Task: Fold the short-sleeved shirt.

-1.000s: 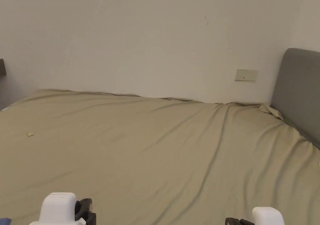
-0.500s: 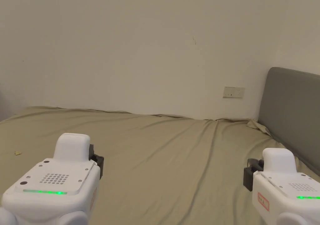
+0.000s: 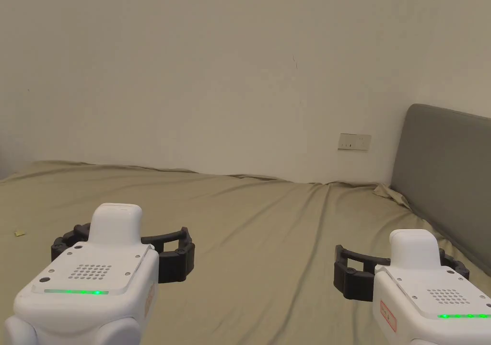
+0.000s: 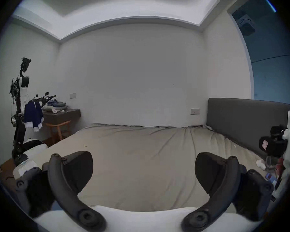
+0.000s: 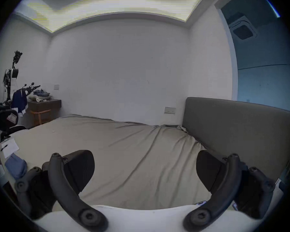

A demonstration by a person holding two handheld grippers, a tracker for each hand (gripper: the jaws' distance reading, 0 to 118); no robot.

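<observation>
Right gripper view, shirt: a light blue cloth (image 5: 15, 167) lies crumpled at the near left of the bed; it may be the short-sleeved shirt, but the edge of the lens blurs it too much to be sure.
Shirt and tongs: the cloth sits left of the right gripper (image 5: 145, 167), outside its jaws and untouched by them.
Right gripper: jaws spread wide with bare sheet showing between them, held above the near right of the bed.
Left gripper: the left gripper (image 3: 122, 245) also stands wide and grips nothing, level with the other and well apart from it.
Writing: a red-edged sticker (image 3: 389, 316) sits on the side of the right gripper's white body; its print is too small to read.
Lights: a green strip glows on top of each body.
Beside the cloth: a white paper (image 5: 9, 147) with a pen on it, just farther along.
Bed: an olive sheet (image 3: 268, 245), creased, with a small scrap (image 3: 19, 233) at far left.
Right: a grey headboard (image 3: 446, 178).
Far wall: a wall socket (image 3: 354, 142).
Far left: a dark blue garment (image 4: 33, 115) hangs beside a side table (image 4: 62, 114).
</observation>
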